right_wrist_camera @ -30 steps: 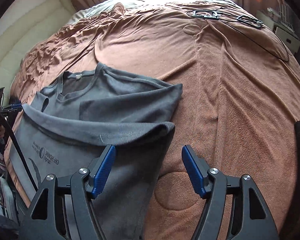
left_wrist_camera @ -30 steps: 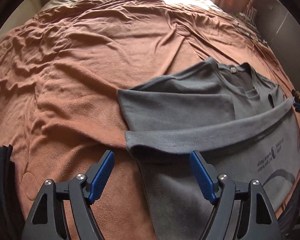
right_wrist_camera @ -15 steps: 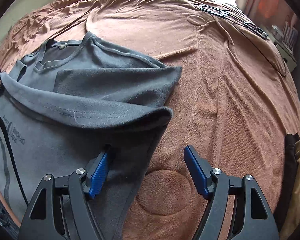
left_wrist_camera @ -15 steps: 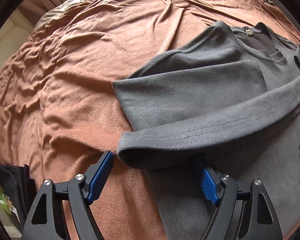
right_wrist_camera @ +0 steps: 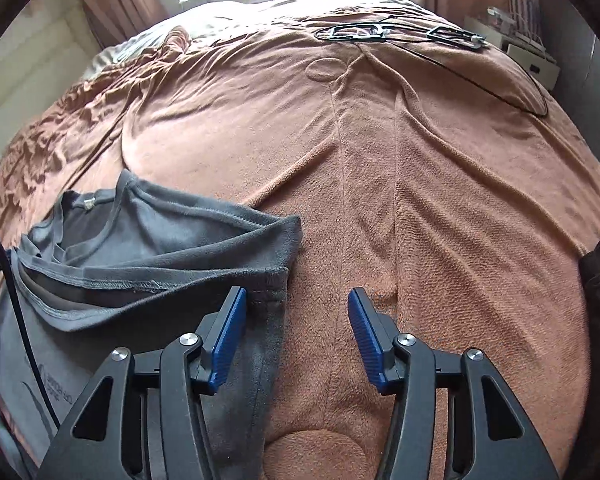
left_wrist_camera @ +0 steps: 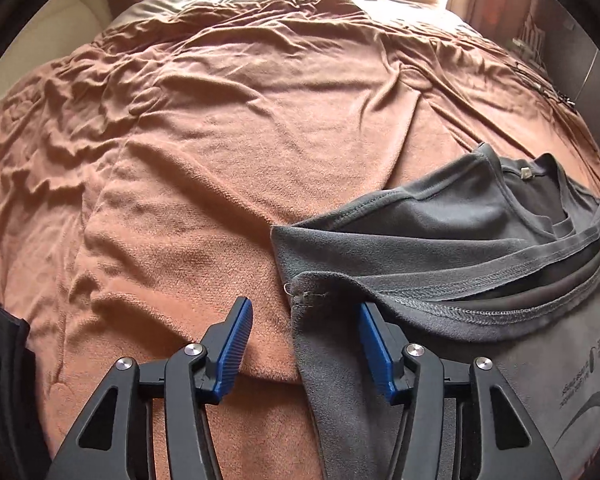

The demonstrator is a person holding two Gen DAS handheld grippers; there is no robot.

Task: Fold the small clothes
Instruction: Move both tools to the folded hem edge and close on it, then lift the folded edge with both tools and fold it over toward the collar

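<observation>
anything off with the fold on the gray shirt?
Yes. The gray shirt is folded unevenly: its hem sags in a curve over the collar instead of lying straight.

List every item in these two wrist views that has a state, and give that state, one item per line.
Grey T-shirt: partly folded, hem edge doubled back toward the collar, lying on the blanket.
Left tool: open, holding nothing, at the shirt's side edge.
Right tool: open, holding nothing, at the shirt's other side edge.
Brown blanket: spread out, wrinkled.
Black hangers: lying flat at the far end.
</observation>
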